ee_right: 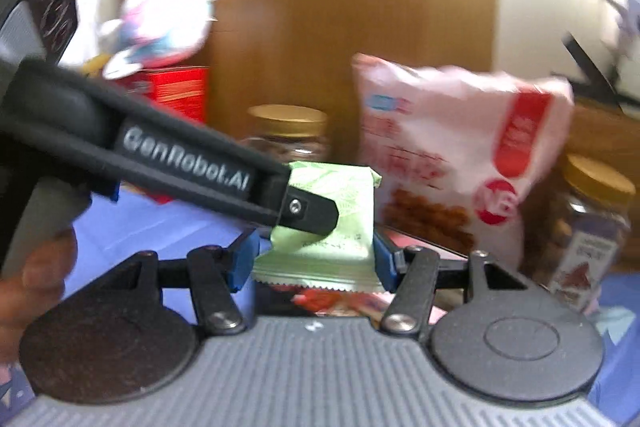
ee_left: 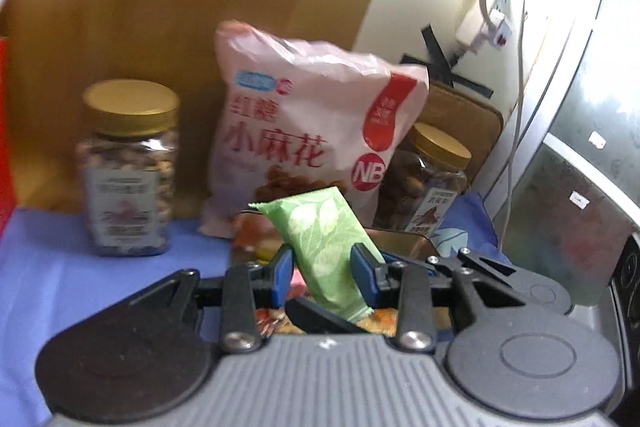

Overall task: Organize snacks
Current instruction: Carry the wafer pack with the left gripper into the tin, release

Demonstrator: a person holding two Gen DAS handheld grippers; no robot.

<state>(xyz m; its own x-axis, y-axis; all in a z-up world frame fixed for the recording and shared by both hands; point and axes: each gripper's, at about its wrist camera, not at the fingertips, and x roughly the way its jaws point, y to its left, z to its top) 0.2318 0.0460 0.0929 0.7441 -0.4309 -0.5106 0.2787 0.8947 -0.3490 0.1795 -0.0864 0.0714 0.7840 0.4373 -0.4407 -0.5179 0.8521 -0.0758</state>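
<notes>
A green leaf-patterned snack packet [ee_left: 324, 235] stands tilted between the blue pads of my left gripper [ee_left: 324, 261], which is shut on it. The right wrist view shows the same packet [ee_right: 340, 199] between the blue pads of my right gripper [ee_right: 316, 261], which press on its two side edges. The left gripper comes in from the left there, with one of its black fingers [ee_right: 316, 213] lying across the packet's face. The packet hangs above an open tin [ee_left: 404, 241] holding colourful wrapped snacks.
A pink snack bag [ee_left: 304, 139] leans on a wooden board. Jars with gold lids stand left [ee_left: 128, 167] and right [ee_left: 432, 179] of it on a blue cloth [ee_left: 60, 267]. A power strip with cables [ee_left: 488, 27] and a metal appliance [ee_left: 580, 147] are at the right; a red box [ee_right: 176, 95] at the left.
</notes>
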